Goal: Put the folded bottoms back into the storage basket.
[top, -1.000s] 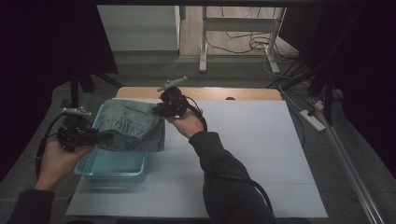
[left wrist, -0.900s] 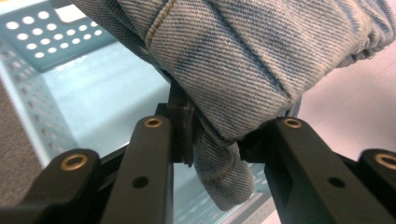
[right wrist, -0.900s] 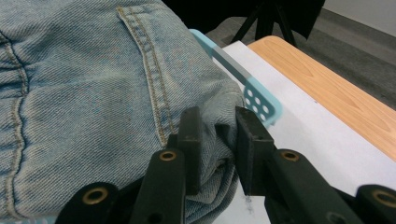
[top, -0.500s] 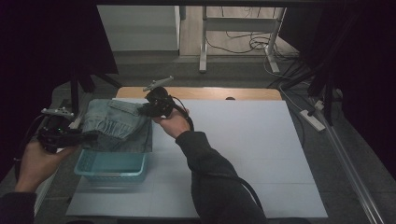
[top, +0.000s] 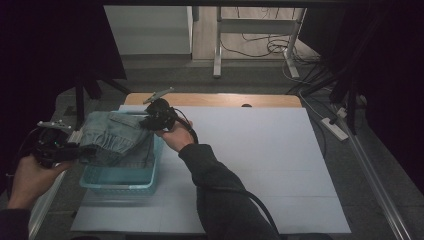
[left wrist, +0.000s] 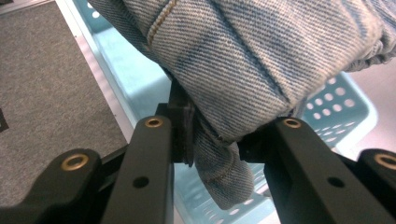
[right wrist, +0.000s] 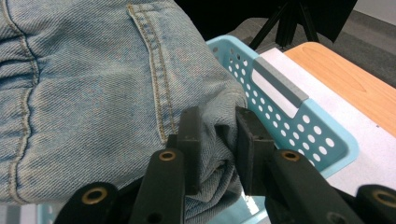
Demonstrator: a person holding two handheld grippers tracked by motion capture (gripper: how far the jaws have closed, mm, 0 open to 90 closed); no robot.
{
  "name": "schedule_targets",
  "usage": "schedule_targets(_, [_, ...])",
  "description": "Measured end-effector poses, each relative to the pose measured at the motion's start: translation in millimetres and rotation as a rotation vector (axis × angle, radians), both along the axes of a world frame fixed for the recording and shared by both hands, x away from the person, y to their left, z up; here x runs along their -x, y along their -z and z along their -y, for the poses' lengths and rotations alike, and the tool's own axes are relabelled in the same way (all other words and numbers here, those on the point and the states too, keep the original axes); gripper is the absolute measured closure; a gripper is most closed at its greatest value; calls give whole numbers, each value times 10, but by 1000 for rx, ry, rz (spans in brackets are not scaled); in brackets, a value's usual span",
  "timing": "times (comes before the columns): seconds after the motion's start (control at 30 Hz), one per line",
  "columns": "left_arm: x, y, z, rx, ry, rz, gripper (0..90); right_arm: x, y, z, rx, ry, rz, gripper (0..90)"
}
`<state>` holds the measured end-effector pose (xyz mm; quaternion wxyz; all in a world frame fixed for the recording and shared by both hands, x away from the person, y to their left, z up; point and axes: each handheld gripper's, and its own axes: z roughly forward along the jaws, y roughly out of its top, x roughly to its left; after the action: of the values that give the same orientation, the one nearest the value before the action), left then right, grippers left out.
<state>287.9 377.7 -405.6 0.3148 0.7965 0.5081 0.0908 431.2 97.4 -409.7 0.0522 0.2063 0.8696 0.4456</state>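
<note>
The denim garment point(top: 117, 137) hangs bunched above the pale blue perforated basket point(top: 120, 181), its lower folds dipping inside the rim at the near-left part of the white table sheet point(top: 260, 170), and you hold it at both ends. Much of it is hard to read: in the high view the room is dim, the folds hide the basket's far wall and most of its floor, and whether this is a jacket or jeans cannot be told. Your left forearm is cut off by the bottom-left corner of that view, and your right sleeve point(top: 225, 200) runs out of its lower edge. No brand, label or writing can be made out on the cloth, the basket or the tools. Seen close in the left gripper view, the denim point(left wrist: 243, 60) is faded light blue with a diagonal weave and tan-orange stitching along a seam; in the right gripper view the cloth point(right wrist: 93, 93) shows double rows of stitching and a gathered, rumpled edge. Your left gripper point(top: 75, 151), at the basket's left side, has its jaws pressed onto a thick fold of the fabric, with a hemmed end drooping below them. Your right gripper point(top: 149, 121), over the basket's far right corner, pinches another wad of denim between its pads point(right wrist: 191, 140).
</note>
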Motion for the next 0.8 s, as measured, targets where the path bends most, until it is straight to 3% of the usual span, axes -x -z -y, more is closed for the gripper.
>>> schedule_targets(0.37, [-73,342,51,1,-11,-21,699,-25,244,-43,69,20,2,737])
schedule_targets(0.8, [-195,631,156,-42,-33,-49,677,-47,492,-58,137,44,35,732])
